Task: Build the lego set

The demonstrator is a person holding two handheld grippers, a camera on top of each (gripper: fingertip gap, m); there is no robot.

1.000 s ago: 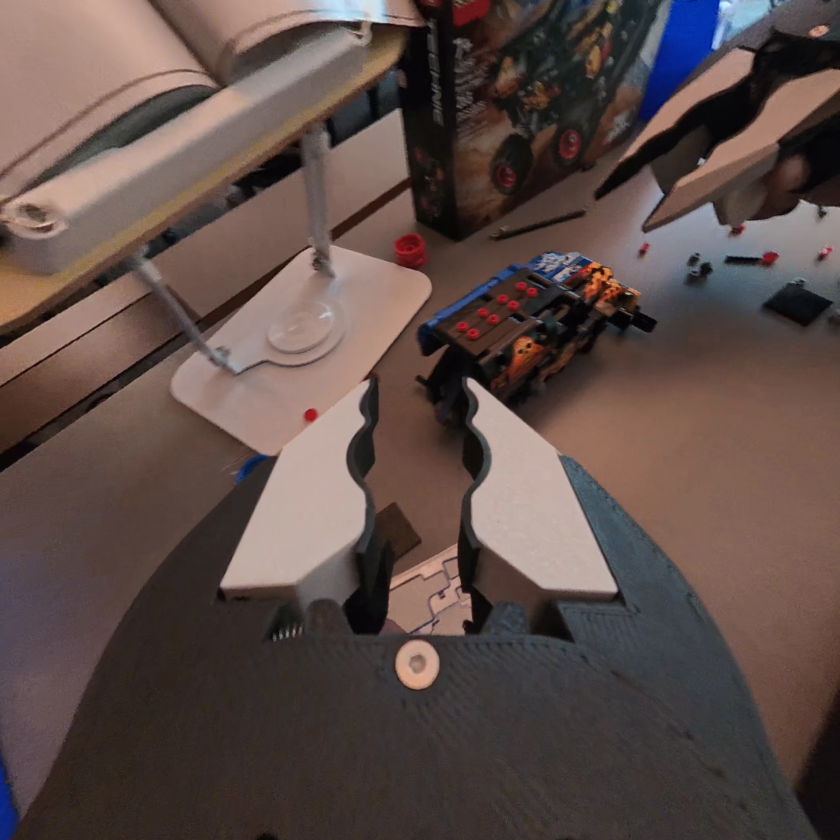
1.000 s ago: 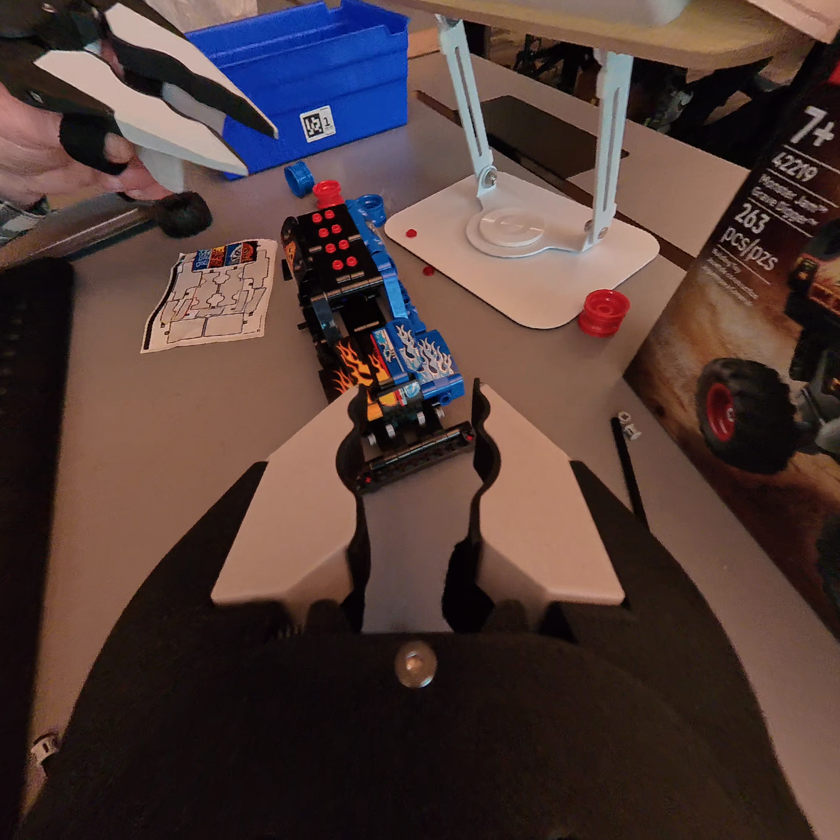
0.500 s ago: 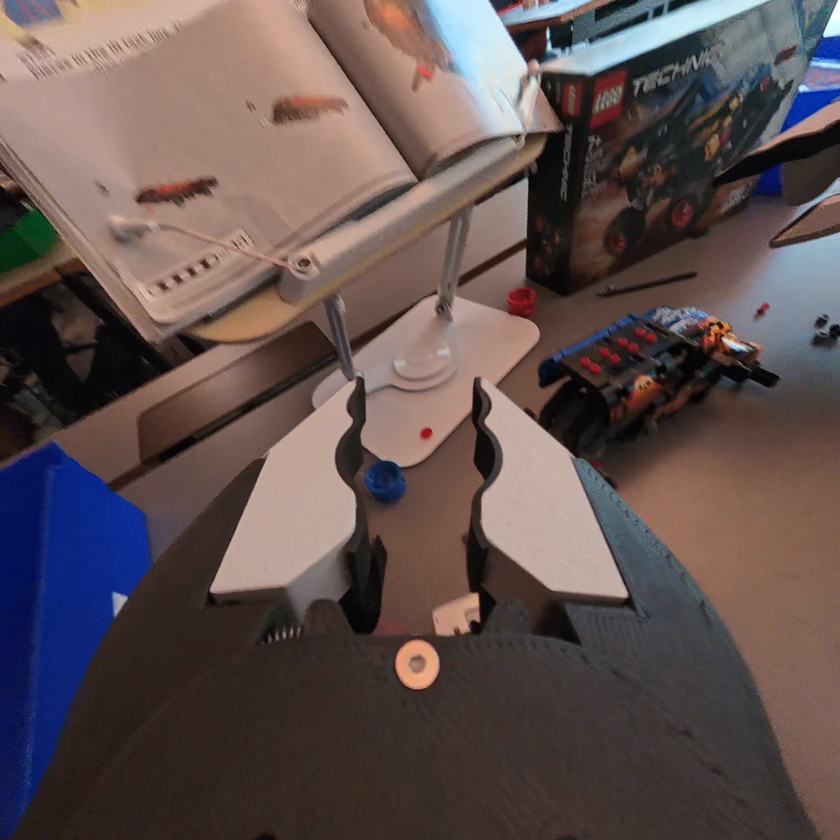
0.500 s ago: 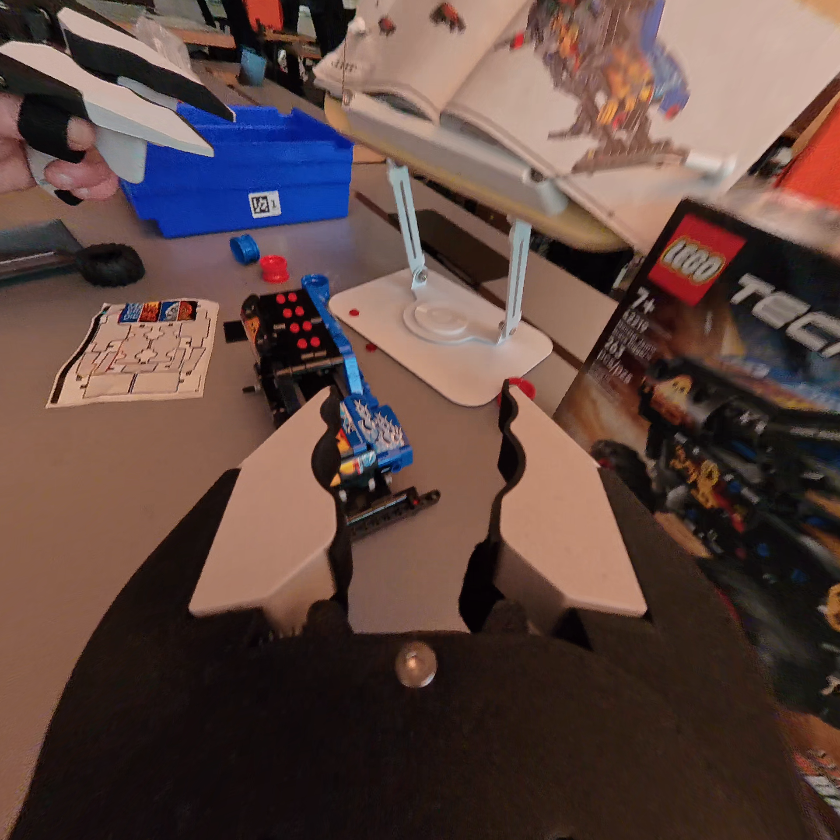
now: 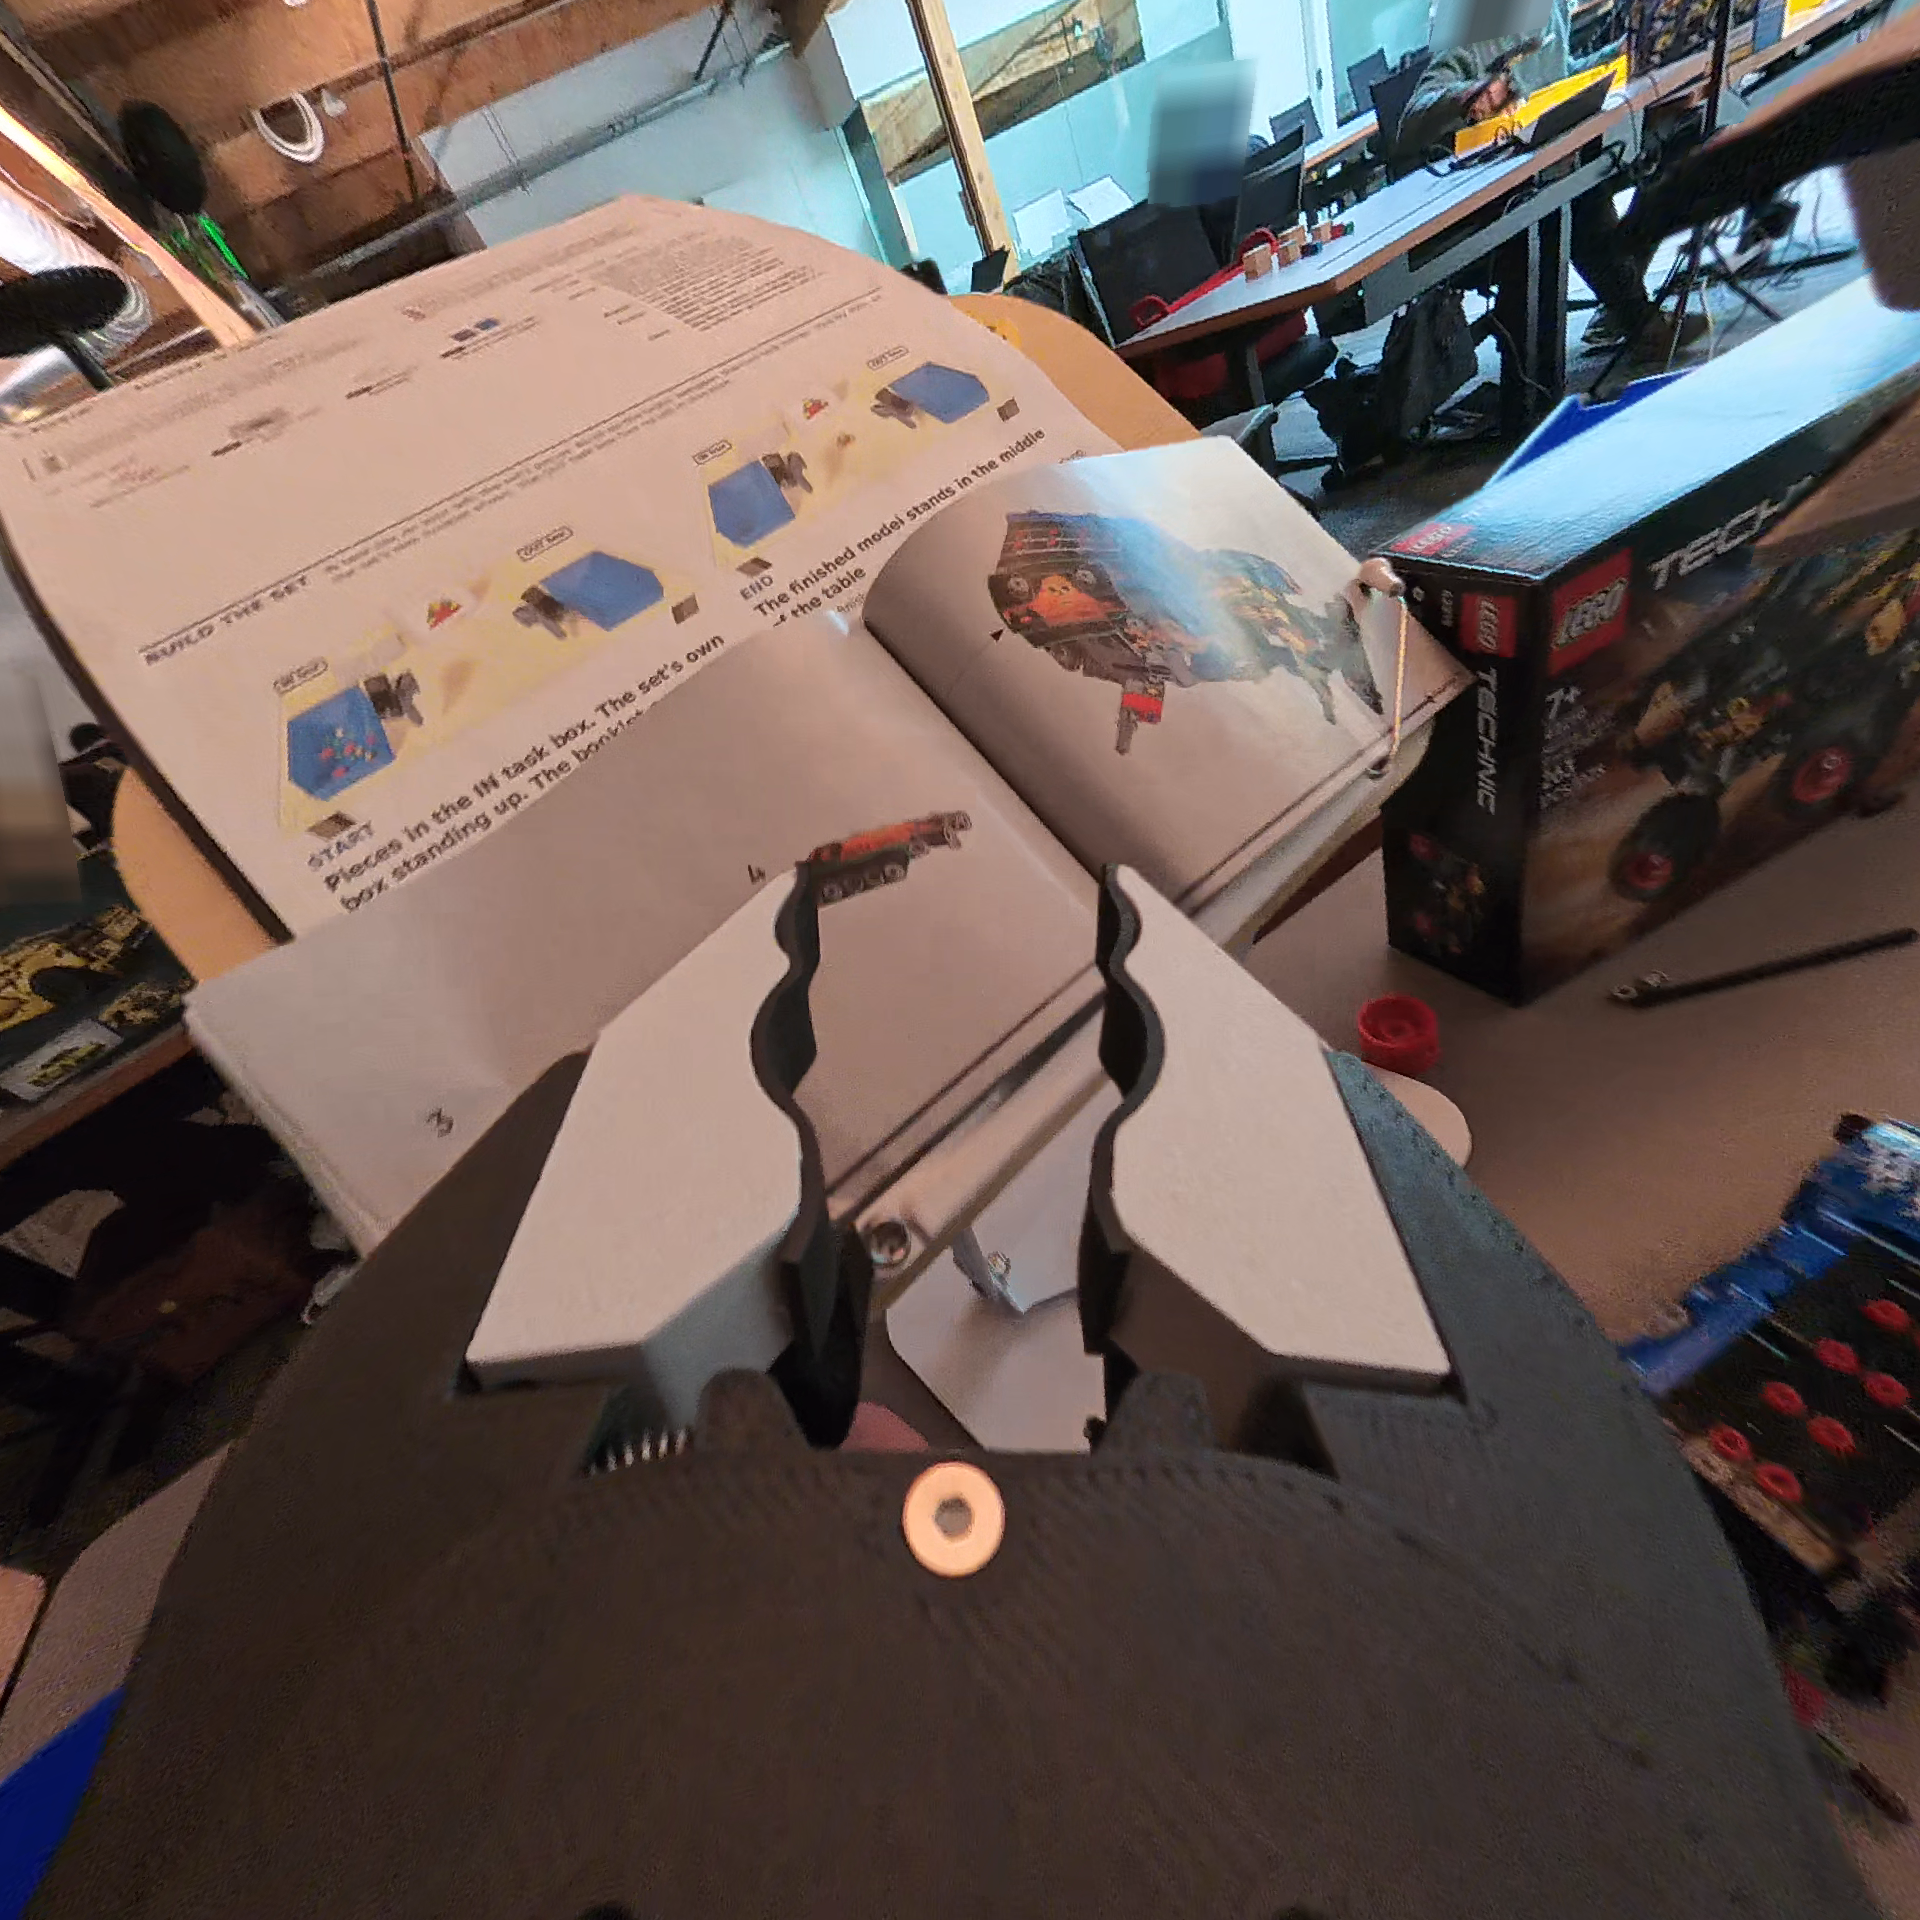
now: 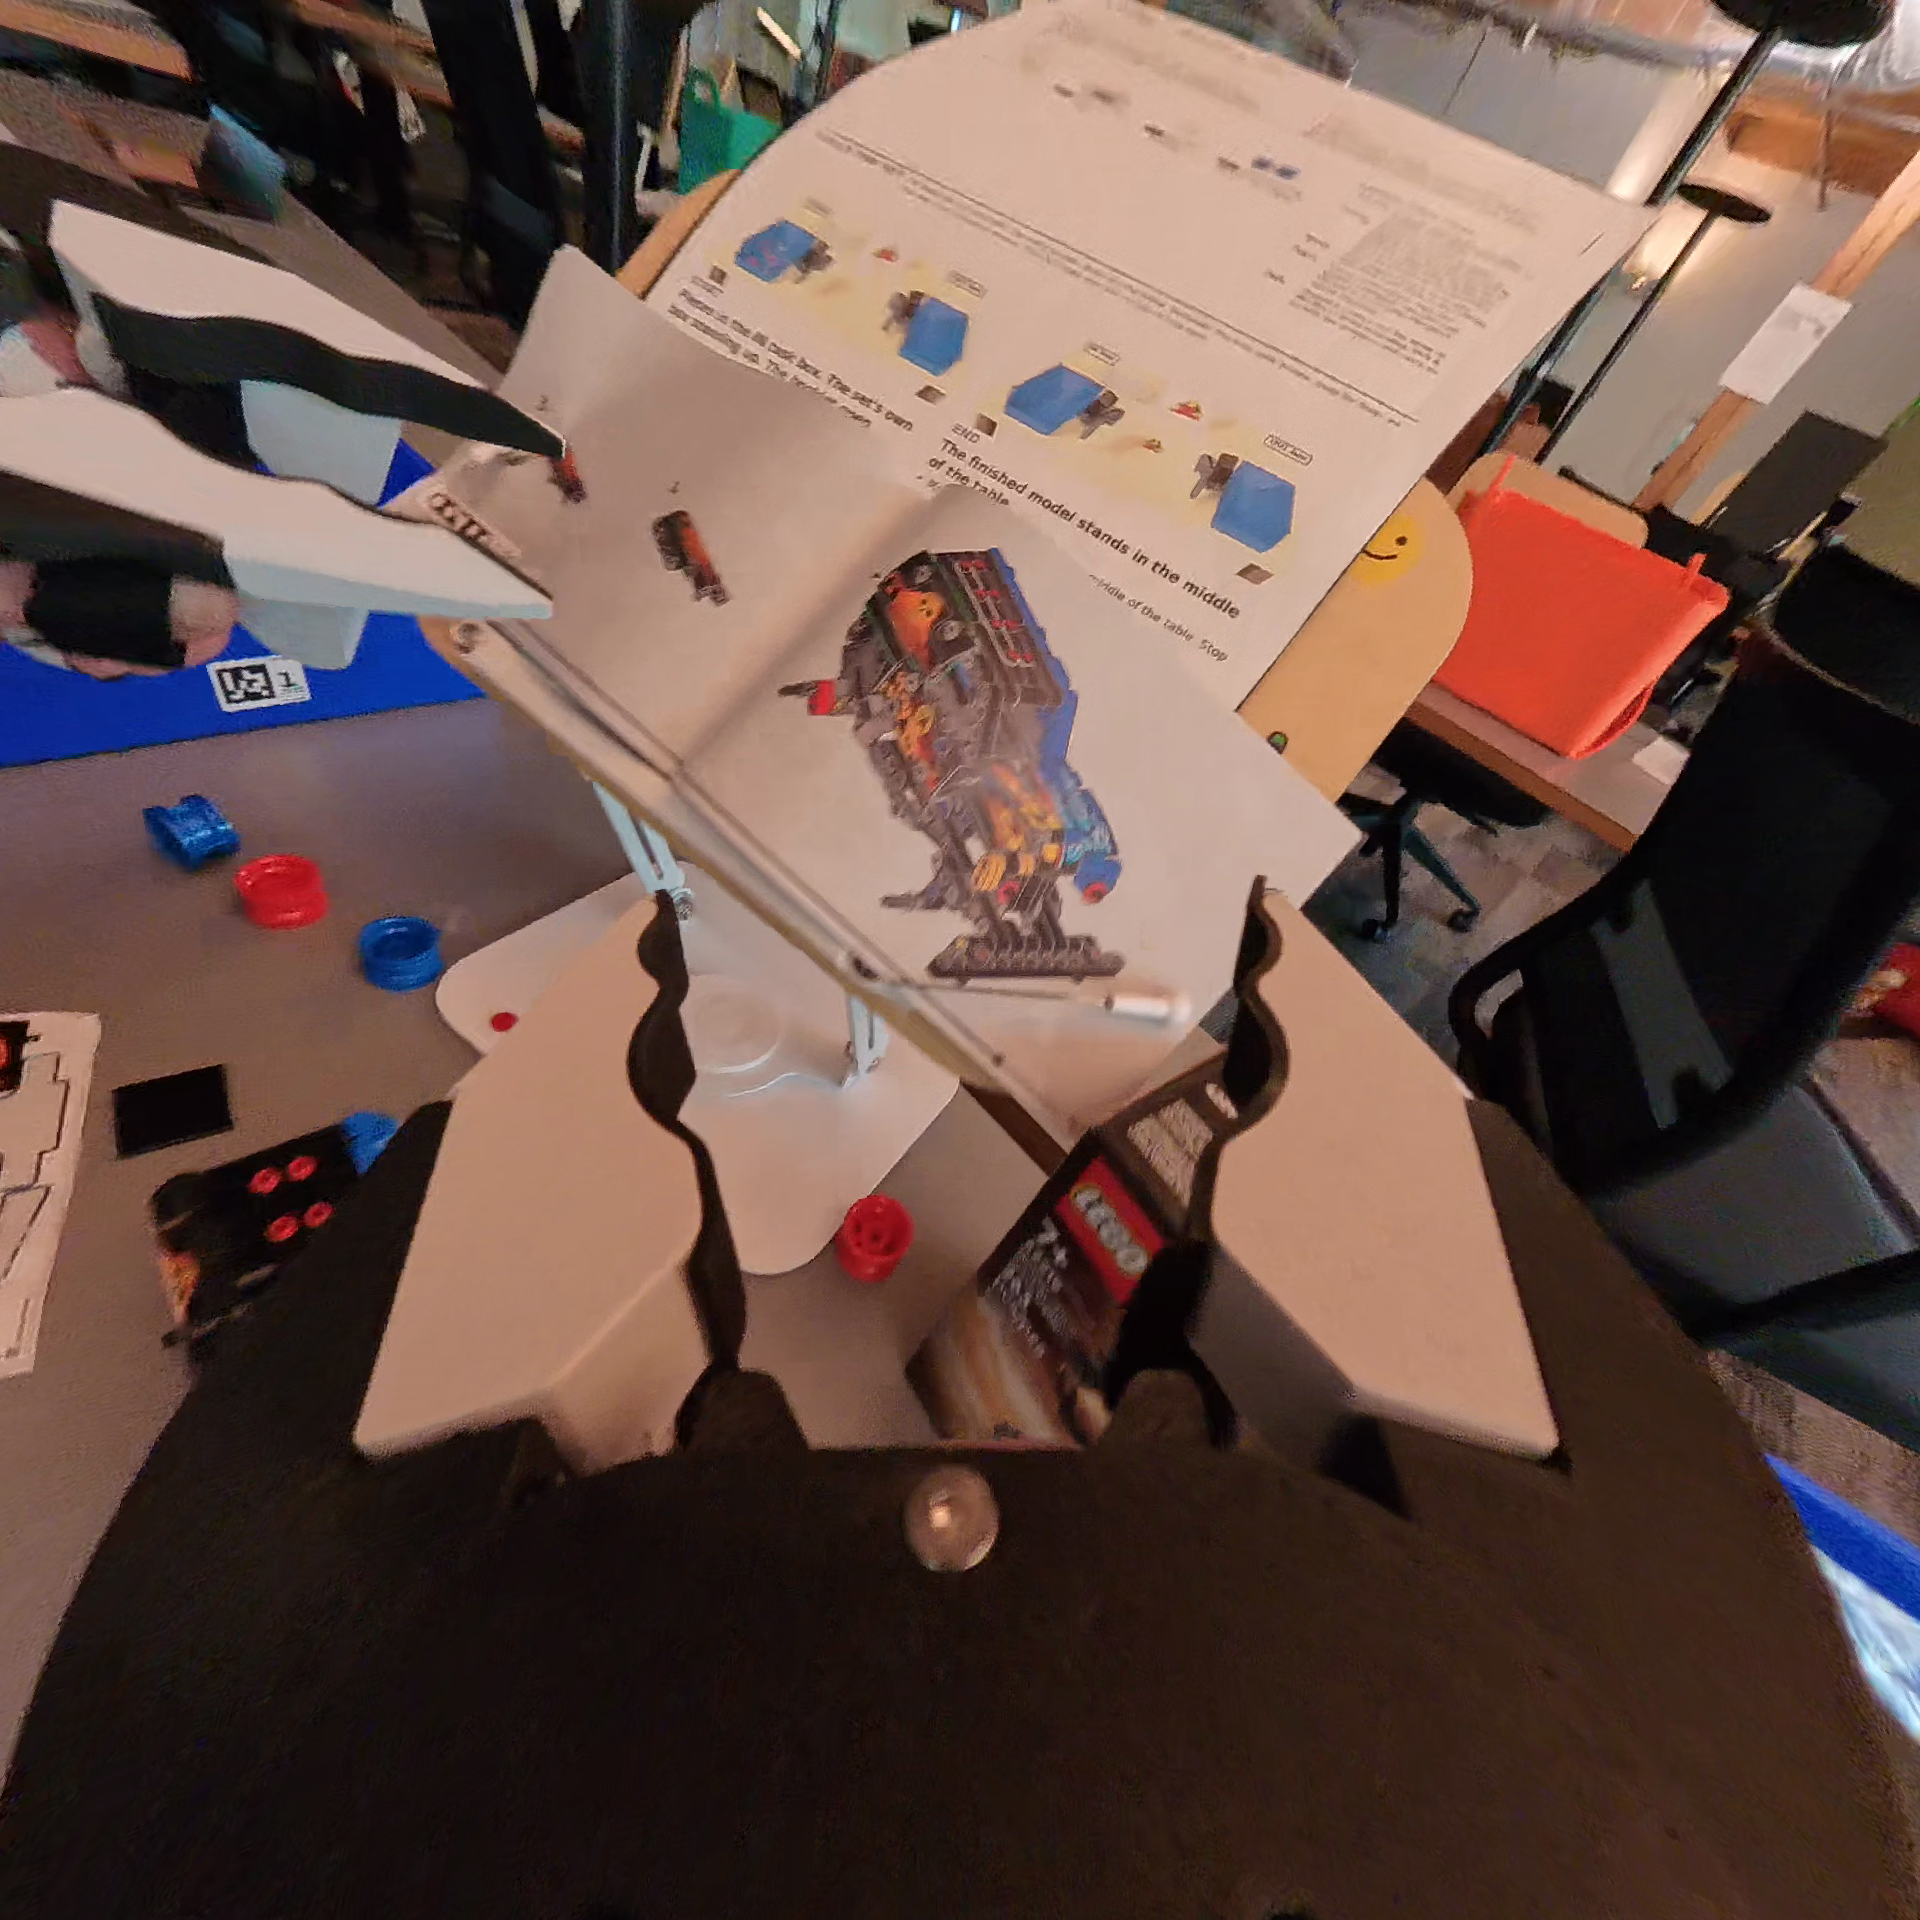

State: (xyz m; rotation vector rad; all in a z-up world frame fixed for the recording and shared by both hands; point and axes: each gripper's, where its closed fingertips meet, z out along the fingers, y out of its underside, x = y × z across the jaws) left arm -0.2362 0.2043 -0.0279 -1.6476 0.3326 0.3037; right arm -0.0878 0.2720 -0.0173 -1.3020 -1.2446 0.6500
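Observation:
The open instruction booklet [image 5: 935, 748] rests on a white stand, above the table. My left gripper [image 5: 956, 894] is open and empty, with its fingers framing the lower left page. In the right wrist view the left gripper [image 6: 551, 525] is at the booklet's [image 6: 935, 727] left page; I cannot tell if it touches. My right gripper [image 6: 956, 914] is open wide and empty, below the right page. The partly built blue and black model [image 5: 1808, 1382] lies on the table at the lower right, also in the right wrist view [image 6: 249, 1216].
The set's box [image 5: 1662, 727] stands to the right of the stand base [image 6: 727, 1091]. A red hub [image 6: 873, 1236] lies by the base. Blue hubs [image 6: 400, 951], a red hub [image 6: 281, 888], a black tile [image 6: 171, 1107], a sticker sheet [image 6: 31, 1174] and a blue bin [image 6: 104, 707] are left. The red hub [image 6: 873, 1236] is about 25 cm from both grippers' fingertips. The left camera catches it too, in the left wrist view [image 5: 1400, 1027].
Both grippers rose from the table and the model and tilted up to face the booklet. The right gripper opened wider. The left gripper moved up to the left page.

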